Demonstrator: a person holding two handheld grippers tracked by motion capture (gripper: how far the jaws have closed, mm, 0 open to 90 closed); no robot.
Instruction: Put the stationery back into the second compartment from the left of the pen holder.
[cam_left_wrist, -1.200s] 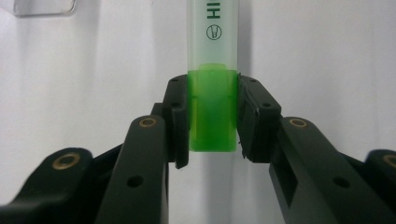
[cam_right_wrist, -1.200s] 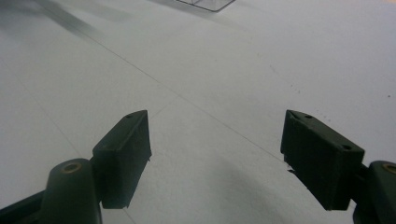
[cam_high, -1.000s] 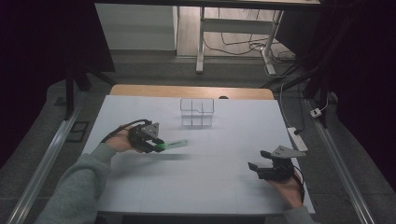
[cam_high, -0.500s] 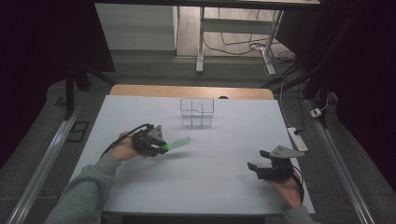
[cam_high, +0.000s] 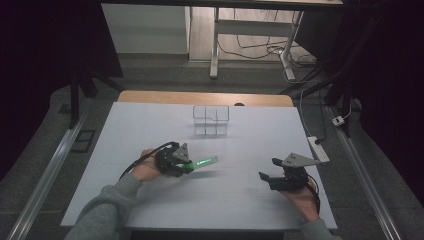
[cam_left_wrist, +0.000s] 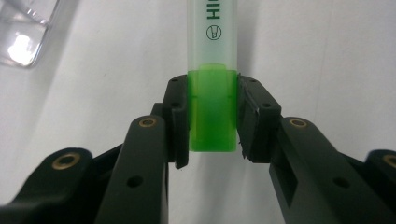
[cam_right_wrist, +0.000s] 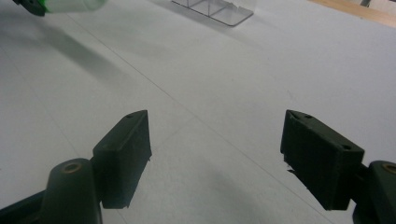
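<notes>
A clear divided organizer (cam_high: 211, 120) is standing at upper centre of the high view on my white table (cam_high: 150, 125), and I am seeing nothing inside its compartments. My left claw (cam_high: 186, 167), left of centre, is clamping the green end of a highlighter (cam_left_wrist: 212, 84) whose pale barrel is pointing right. My right claw (cam_high: 266, 178), at lower right, is gaping wide with nothing between its jaws. Dark floor and cables are surrounding the table.

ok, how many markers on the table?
1. A green marker, clamped at its cap end in the left claw, left of table centre, in front of the clear organizer. None visible inside it.
</notes>
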